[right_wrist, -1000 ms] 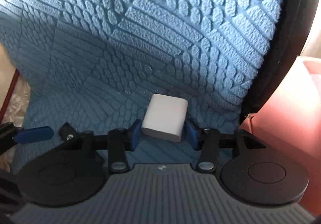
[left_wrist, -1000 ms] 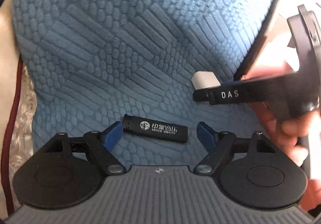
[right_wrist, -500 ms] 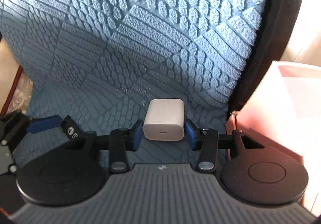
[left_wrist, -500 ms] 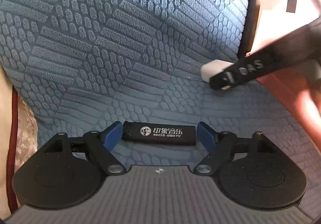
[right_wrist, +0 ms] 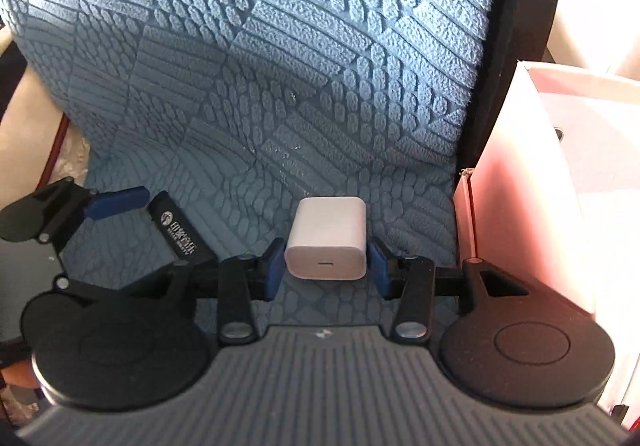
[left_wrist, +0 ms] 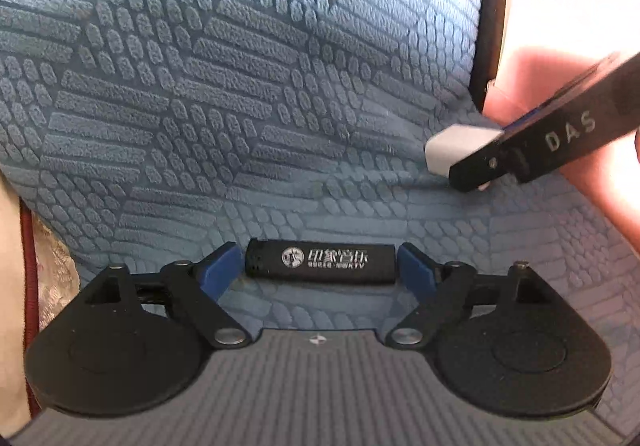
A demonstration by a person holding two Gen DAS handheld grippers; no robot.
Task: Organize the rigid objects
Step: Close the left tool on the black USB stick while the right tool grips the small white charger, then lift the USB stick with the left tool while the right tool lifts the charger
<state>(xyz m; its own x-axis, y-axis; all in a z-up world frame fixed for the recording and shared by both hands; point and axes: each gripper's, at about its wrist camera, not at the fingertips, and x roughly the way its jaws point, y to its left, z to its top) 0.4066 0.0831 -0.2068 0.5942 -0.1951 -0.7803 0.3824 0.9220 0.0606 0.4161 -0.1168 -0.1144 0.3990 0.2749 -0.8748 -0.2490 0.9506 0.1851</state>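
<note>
Charger (right_wrist: pixel 326 242) clamped in right tool (right_wrist: pixel 326 258) (plug end hidden); left tool (left_wrist: pixel 320 266) opening around lighter (left_wrist: pixel 320 259).

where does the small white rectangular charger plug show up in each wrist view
Left wrist view: the small white rectangular charger plug is at the right edge, mid-height, half hidden by the right gripper's black finger.
Right wrist view: the plug sits bottom centre, clamped in the right gripper.
Shared landmark: the black lighter with white print, lying on the blue textured cushion, bottom centre in the left view, lower left in the right.
</note>
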